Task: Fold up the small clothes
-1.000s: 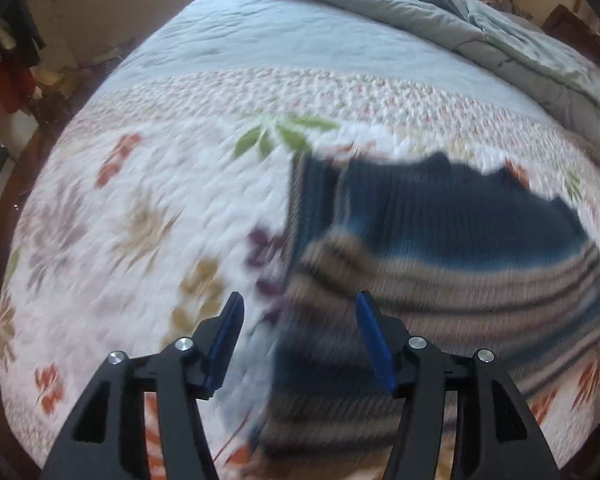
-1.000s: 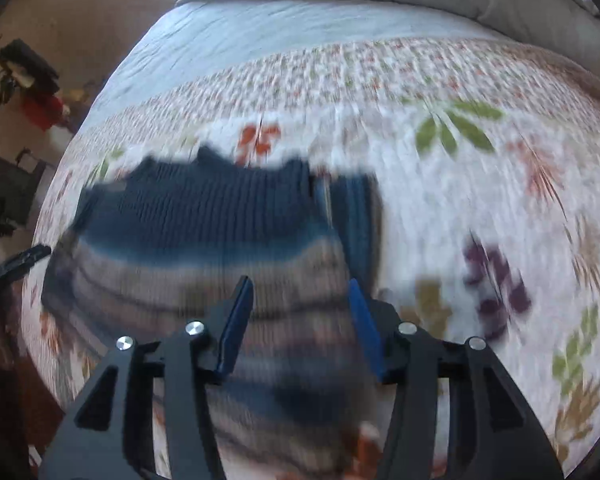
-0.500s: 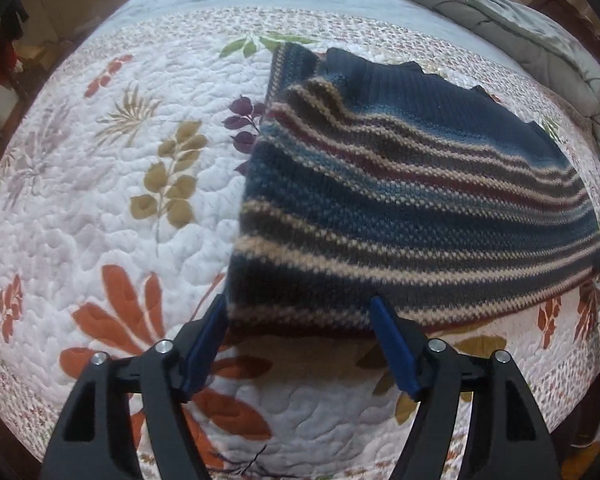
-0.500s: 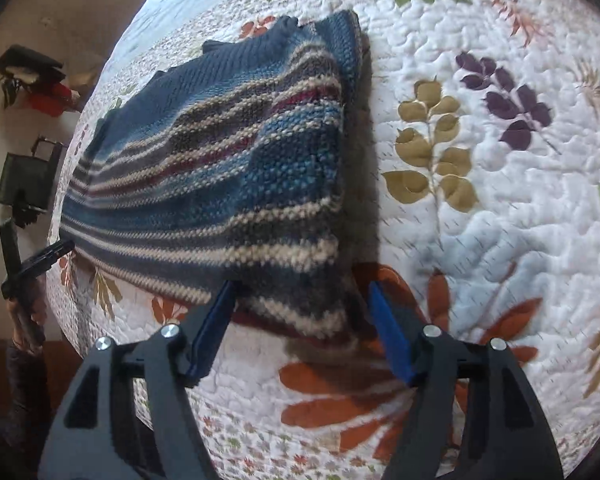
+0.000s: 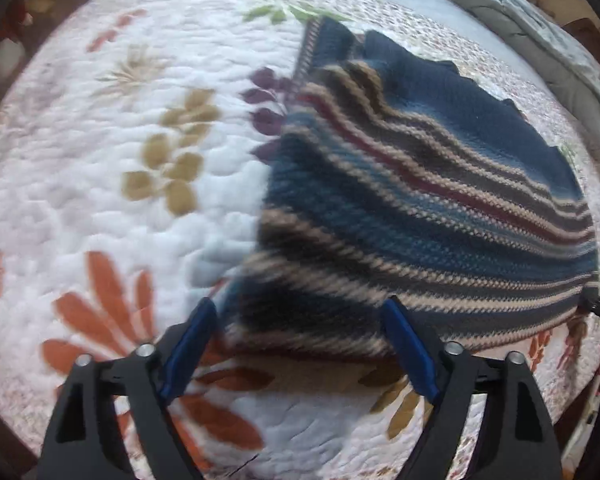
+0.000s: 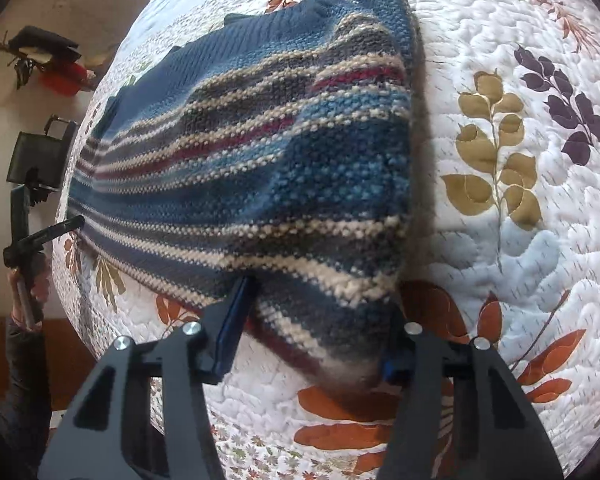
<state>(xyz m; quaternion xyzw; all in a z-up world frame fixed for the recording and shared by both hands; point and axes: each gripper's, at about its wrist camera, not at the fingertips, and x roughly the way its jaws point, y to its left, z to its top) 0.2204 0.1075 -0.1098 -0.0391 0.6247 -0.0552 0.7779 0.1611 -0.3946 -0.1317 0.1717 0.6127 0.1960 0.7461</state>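
Observation:
A small knitted sweater [image 5: 420, 184], navy at the top with cream, blue and red stripes, lies on the floral quilt [image 5: 120, 208]. In the left wrist view my left gripper [image 5: 300, 344] is open, its blue pads on either side of the sweater's near left hem corner. In the right wrist view the sweater [image 6: 260, 168] fills the middle. My right gripper [image 6: 316, 328] is open around the near right hem corner, which bulges up between the pads and hides the right one.
A grey duvet [image 5: 540, 28] is bunched along the far side of the bed. The bed's near edge runs just below both grippers. The left gripper and hand [image 6: 32, 240] show at the left of the right wrist view, near a phone on a stand [image 6: 36, 156].
Both grippers have moved forward onto the sweater's near hem corners. The hem now sits between the pads and looks slightly lifted. Both stay open.

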